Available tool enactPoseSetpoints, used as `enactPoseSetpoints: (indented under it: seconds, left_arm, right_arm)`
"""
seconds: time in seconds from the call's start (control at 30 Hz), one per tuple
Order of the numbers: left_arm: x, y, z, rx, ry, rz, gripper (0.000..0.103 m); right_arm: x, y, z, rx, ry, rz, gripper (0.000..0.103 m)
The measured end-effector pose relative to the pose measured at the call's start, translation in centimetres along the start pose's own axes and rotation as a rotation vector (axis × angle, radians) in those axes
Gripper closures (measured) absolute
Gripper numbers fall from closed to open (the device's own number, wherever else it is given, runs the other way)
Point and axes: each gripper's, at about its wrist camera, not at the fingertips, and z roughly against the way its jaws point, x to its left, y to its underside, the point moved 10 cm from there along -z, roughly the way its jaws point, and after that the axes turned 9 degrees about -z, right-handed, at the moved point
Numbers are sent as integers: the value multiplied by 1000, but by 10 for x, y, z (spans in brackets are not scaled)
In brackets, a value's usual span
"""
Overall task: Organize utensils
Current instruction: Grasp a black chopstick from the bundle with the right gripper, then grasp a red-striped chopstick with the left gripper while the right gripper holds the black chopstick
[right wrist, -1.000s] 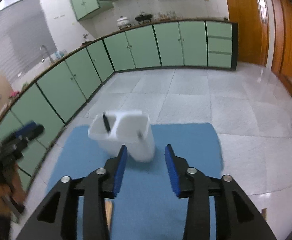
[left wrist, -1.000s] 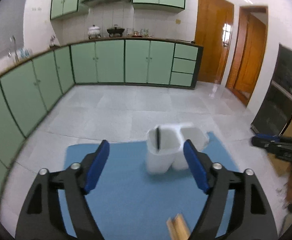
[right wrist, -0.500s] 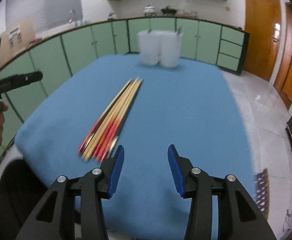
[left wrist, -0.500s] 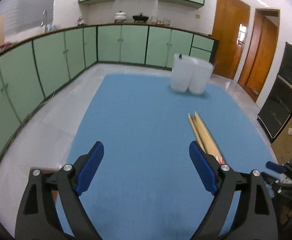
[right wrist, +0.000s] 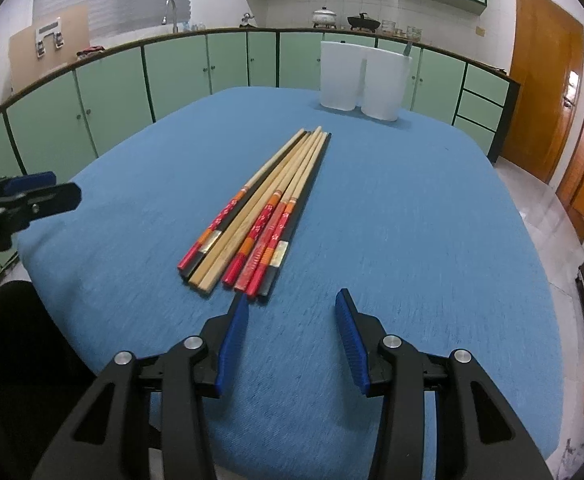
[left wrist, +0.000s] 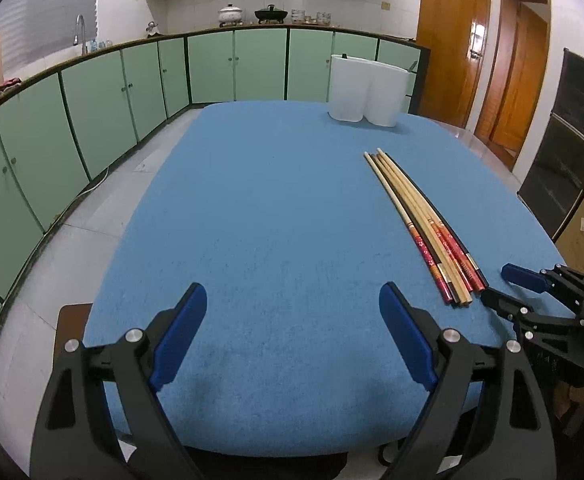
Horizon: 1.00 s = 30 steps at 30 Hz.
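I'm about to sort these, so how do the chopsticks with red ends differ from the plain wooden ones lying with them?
The red-ended chopsticks carry patterned red and orange bands at the thick end; the plain wooden chopsticks are bare pale wood all along. Several are red-ended; fewer are plain. Both lie flat, side by side, in one bundle on the blue tablecloth.

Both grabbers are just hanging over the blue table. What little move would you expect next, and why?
Probably the right gripper eases forward and a little to its left, so its fingers straddle the near ends of the chopsticks. Its fingers are open and empty and the bundle lies loose on the blue cloth just ahead, while the white holder waits at the far edge.
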Motion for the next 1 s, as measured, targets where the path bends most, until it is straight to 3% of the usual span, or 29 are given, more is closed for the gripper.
enactPoseSetpoints:
  seconds: [0.37,0.57,0.6,0.67,0.73,1.0]
  left_arm:
    - [-47,16,-14,35,79,-53,17]
    - [-71,21,-29,56,91,-108,17]
    - [-72,22,-30,60,91,-111,17]
    - [-75,21,-34,62,92,-112,17]
    - [-79,21,-36,61,92,-116,17]
    - [-95,17,-44,64,88,-137,17]
  right_arm:
    - [-27,1,2,-18,20,-50,58]
    - [-24,-10,-8,-25,2,-2,57]
    - [-25,-12,-10,-24,-2,-5,58]
    - [-30,-16,-13,-22,-16,-27,80]
    - [-39,-18,-14,-21,-20,-53,94]
    - [-66,-12,-9,-43,25,-136,96]
